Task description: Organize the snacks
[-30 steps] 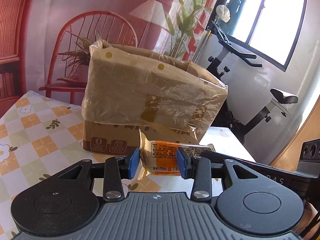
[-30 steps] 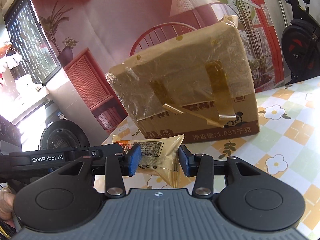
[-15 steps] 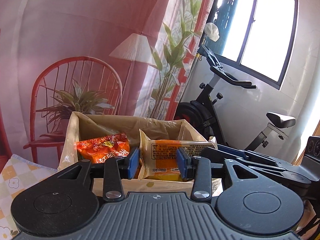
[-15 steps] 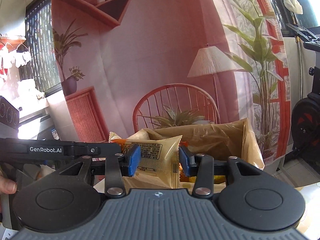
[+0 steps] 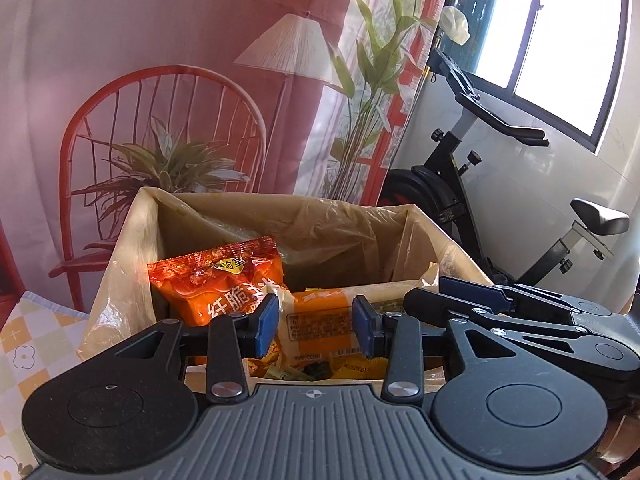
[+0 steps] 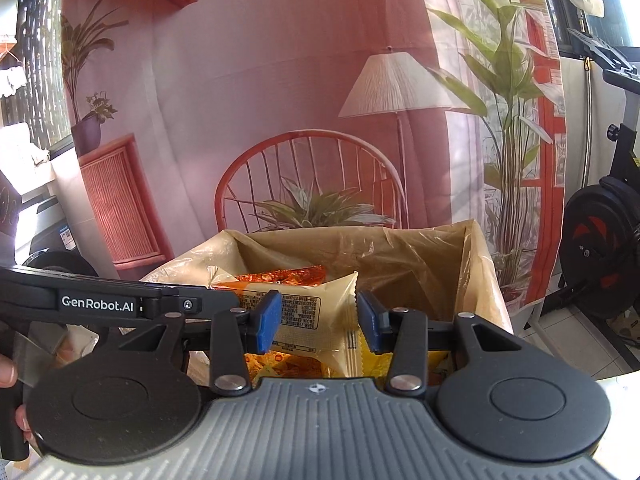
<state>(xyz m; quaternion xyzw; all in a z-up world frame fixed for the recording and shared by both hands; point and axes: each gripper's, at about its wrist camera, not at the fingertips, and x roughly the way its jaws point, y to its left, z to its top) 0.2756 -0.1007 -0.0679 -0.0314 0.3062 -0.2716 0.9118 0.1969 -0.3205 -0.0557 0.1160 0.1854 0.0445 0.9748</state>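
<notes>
My left gripper (image 5: 316,326) is shut on an orange and cream snack packet (image 5: 320,320), held over the open top of a cardboard box lined with a tan plastic bag (image 5: 328,216). A red-orange snack bag (image 5: 218,280) stands inside the box at its left, with more wrappers low down. My right gripper (image 6: 316,320) is shut on a pale yellow snack packet (image 6: 316,312), also over the lined box (image 6: 400,252). In each view the other gripper reaches in from the side, the right gripper (image 5: 520,320) and the left gripper (image 6: 100,304).
A checked floral tablecloth (image 5: 28,344) shows left of the box. Behind hangs a printed backdrop with a red chair (image 5: 160,128). An exercise bike (image 5: 500,184) stands at the right by a window. A person's fingers (image 6: 8,376) show at the left edge.
Both grippers rose with their packets from in front of the box's side to above its open top. The box interior and the red-orange bag came into view.
</notes>
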